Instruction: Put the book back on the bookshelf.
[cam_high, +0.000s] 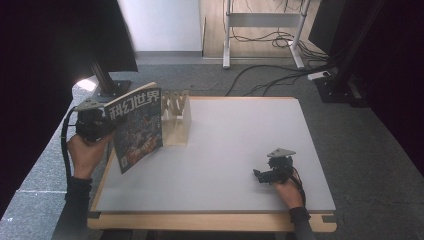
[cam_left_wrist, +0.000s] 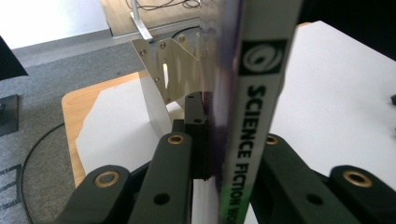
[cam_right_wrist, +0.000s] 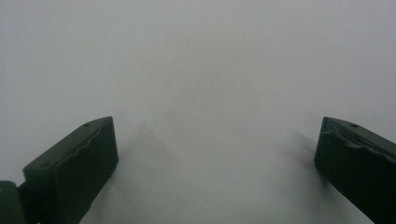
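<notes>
Item: magazine (cam_high: 137, 127), cover upright and tilted, spine (cam_left_wrist: 254, 116) facing my left gripper (cam_high: 106, 126), whose jaws are pinched on it at the table's (cam_high: 240, 150) left edge, lifted off the surface. Just beside it, to its right: a wooden slotted rack (cam_high: 176, 119) standing on the table, close in front of the magazine's far edge. Well apart, near right: my right gripper (cam_high: 261, 175), jaws spread wide, nothing between them, low over bare white tabletop.
</notes>
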